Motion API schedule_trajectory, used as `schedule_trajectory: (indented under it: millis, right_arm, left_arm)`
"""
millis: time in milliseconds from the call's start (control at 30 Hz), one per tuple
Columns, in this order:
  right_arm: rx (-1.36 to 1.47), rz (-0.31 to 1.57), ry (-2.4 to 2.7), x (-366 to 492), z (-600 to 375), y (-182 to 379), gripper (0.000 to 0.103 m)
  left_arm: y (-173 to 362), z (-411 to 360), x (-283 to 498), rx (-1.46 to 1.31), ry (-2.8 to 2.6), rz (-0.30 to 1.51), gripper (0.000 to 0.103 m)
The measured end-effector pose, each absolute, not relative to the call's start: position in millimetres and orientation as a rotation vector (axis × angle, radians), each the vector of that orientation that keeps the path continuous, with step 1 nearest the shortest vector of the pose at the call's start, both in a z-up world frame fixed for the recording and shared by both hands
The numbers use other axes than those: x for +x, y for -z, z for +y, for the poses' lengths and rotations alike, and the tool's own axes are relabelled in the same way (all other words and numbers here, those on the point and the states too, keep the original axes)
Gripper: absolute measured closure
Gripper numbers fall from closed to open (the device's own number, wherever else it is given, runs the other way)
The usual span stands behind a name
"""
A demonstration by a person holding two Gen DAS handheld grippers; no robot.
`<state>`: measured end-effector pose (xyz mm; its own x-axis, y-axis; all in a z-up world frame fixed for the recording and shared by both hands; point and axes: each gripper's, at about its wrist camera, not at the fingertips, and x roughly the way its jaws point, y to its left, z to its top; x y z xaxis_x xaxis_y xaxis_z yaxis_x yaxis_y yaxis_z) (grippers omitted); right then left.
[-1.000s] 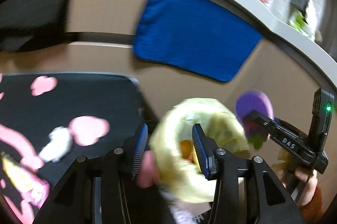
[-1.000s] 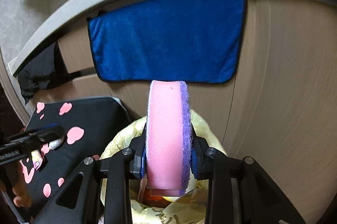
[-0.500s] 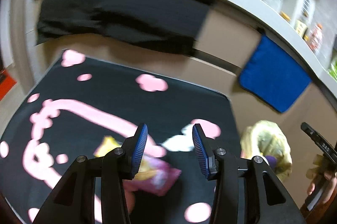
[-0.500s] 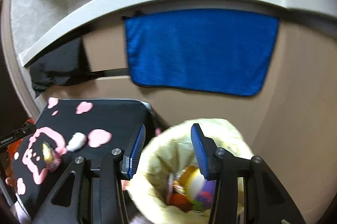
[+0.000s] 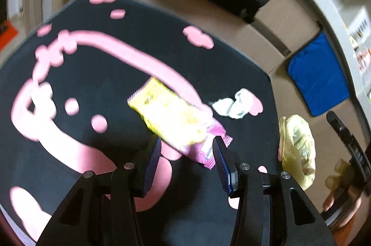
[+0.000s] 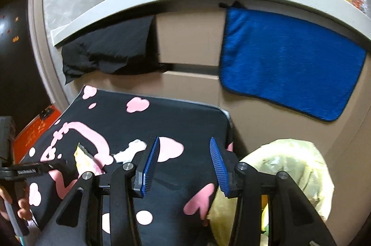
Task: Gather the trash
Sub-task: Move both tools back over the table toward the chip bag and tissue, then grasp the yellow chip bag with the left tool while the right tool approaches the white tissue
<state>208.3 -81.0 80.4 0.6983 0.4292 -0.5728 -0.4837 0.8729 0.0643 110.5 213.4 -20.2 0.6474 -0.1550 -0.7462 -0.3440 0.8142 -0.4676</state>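
A yellow and pink snack wrapper (image 5: 176, 121) is seen lying flat on the black mat with pink shapes (image 5: 97, 74). Its long axis runs diagonally, the yellow end pointing up-left and the pink crimped end pointing down-right, toward the left gripper (image 5: 186, 159). The jaws of that gripper are spread wide, with the pink end just between their tips. A crumpled white tissue (image 5: 234, 105) is placed just beside the wrapper. The right gripper (image 6: 184, 163) is held empty, jaws spread, near the yellow trash bag (image 6: 289, 167) beside the mat.
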Motion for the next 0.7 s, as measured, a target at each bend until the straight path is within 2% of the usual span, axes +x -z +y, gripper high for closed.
schedule_trajectory:
  millis: [233, 400, 633, 667, 700]
  right_arm:
    - [-0.100, 0.631, -0.518, 208, -74, -67, 0.060]
    - [-0.096, 0.656, -0.509, 216, -78, -55, 0.060]
    - [-0.078, 0.708, -0.494, 233, -81, -35, 0.060]
    - [-0.076, 0.716, -0.494, 236, -80, -32, 0.060]
    - [-0.073, 0.726, -0.494, 238, -79, -29, 0.060]
  left_arm:
    - [50, 212, 132, -0.711, -0.204, 0.930, 0.056]
    - [47, 211, 147, -0.720, -0.267, 0.882, 0.056]
    - [45, 194, 176, -0.561, -0.325, 0.859, 0.056]
    - [44, 191, 179, -0.523, -0.324, 0.859, 0.058]
    - [45, 190, 179, -0.507, -0.317, 0.858, 0.069]
